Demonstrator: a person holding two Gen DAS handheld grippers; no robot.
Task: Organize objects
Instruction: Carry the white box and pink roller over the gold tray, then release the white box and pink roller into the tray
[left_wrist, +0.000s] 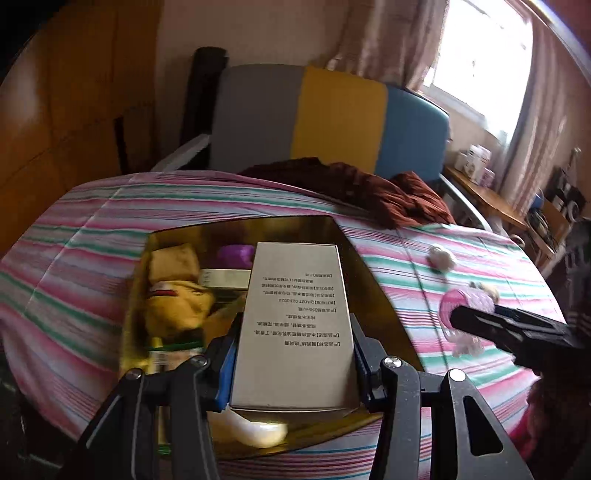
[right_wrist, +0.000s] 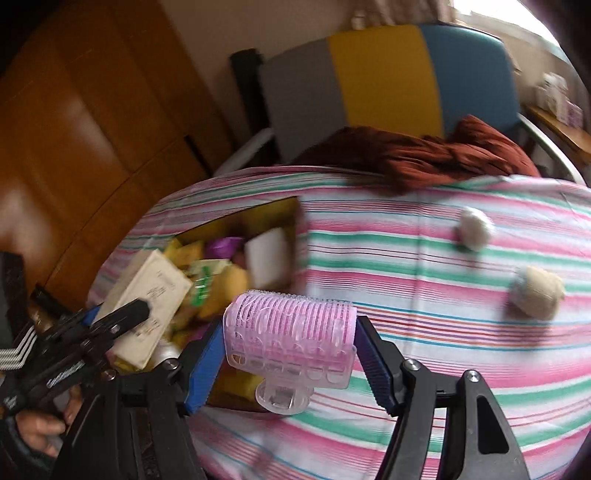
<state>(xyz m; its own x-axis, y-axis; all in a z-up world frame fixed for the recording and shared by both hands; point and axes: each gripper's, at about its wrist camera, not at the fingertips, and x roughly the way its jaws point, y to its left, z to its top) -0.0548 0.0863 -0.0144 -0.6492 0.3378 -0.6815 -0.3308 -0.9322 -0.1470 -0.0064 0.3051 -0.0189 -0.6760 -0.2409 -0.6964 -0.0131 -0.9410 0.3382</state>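
Observation:
My left gripper is shut on a tall white carton with printed text and holds it over the open gold box, which holds several yellow and purple items. The carton also shows in the right wrist view, above the gold box. My right gripper is shut on a pink hair roller with a clear clip, just right of the box above the striped bed. The roller and right gripper show in the left wrist view.
Two small wadded balls lie on the striped sheet to the right. A dark red cloth lies at the bed's far edge before a grey, yellow and blue headboard. A wooden wardrobe stands left.

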